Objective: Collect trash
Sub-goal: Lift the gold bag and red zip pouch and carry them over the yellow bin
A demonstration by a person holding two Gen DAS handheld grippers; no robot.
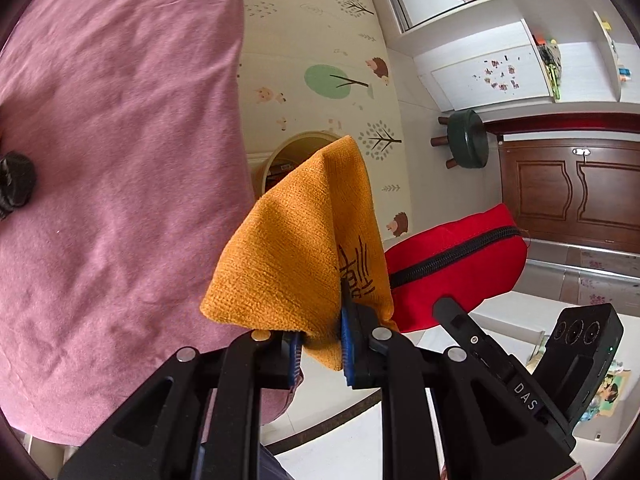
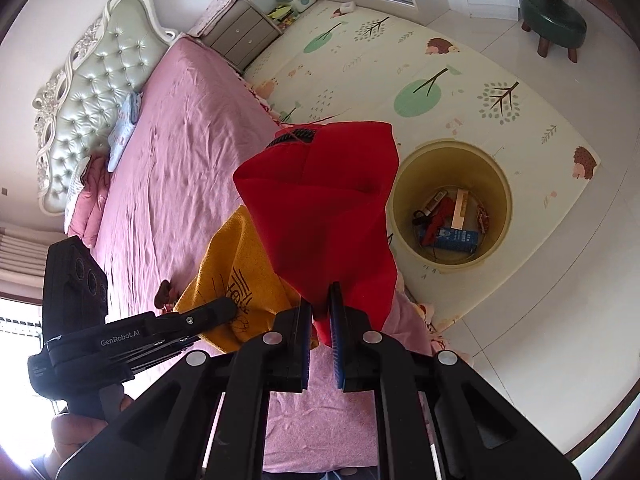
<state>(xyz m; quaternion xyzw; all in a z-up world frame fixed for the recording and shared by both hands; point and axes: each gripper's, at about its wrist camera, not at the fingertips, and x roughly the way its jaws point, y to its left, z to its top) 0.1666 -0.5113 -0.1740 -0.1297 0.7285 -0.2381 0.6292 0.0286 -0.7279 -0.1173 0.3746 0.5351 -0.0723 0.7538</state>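
Observation:
My left gripper (image 1: 320,350) is shut on an orange cloth (image 1: 292,248) with black marks, held in the air beside the bed. My right gripper (image 2: 320,320) is shut on a red zippered pouch (image 2: 328,200), held up above the bed's edge. The pouch shows in the left wrist view (image 1: 460,264) to the right of the cloth, and the cloth shows in the right wrist view (image 2: 240,276) to the left of the pouch. A beige trash bin (image 2: 452,204) stands on the floor mat beyond the pouch, with several items inside. Its rim peeks behind the cloth (image 1: 296,140).
A bed with a pink sheet (image 2: 180,140) fills the left. A small black object (image 1: 16,184) lies on it. A patterned play mat (image 2: 440,68) covers the floor. A green stool (image 2: 554,20) stands at the far right. A nightstand (image 2: 244,32) sits by the headboard.

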